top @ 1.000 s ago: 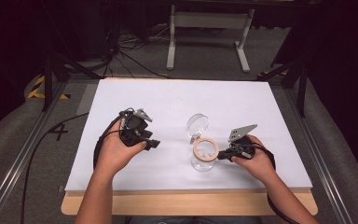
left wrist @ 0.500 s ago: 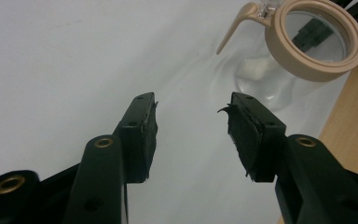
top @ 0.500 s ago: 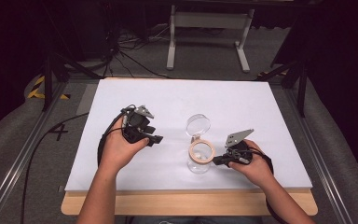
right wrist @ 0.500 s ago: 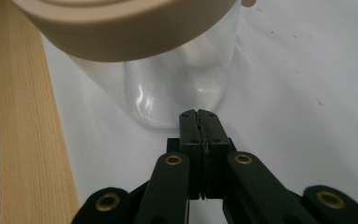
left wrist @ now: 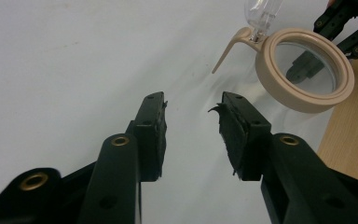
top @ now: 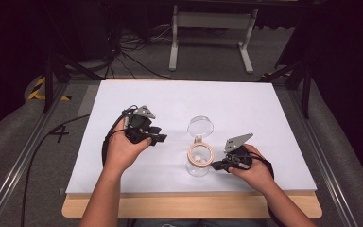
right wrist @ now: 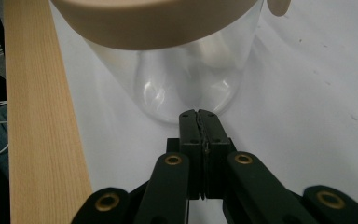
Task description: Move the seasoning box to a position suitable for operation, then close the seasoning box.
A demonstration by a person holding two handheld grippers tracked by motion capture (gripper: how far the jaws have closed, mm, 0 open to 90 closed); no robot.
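A clear jar (top: 199, 165) with a beige ring rim (top: 200, 153) stands near the front of the white sheet, its clear flip lid (top: 201, 126) hanging open on the far side. My right gripper (top: 216, 166) is shut with nothing between its jaws, its tips at the jar's base on the right. In the right gripper view the closed tips (right wrist: 199, 114) sit right against the bottom of the jar (right wrist: 191, 79). My left gripper (top: 159, 138) is open and held left of the jar, well apart from it. In the left gripper view its jaws (left wrist: 191, 105) gape over bare sheet, the beige rim (left wrist: 307, 100) lying beyond them.
The white sheet (top: 246, 104) covers a wooden table whose front edge (top: 194, 205) runs just behind the jar and my right hand. Cables lie on the floor at the back left, and a metal stand (top: 210, 21) stands beyond the table.
My right hand has slid left and toward the front edge, and the jar has shifted slightly the same way. The left hand has barely moved.
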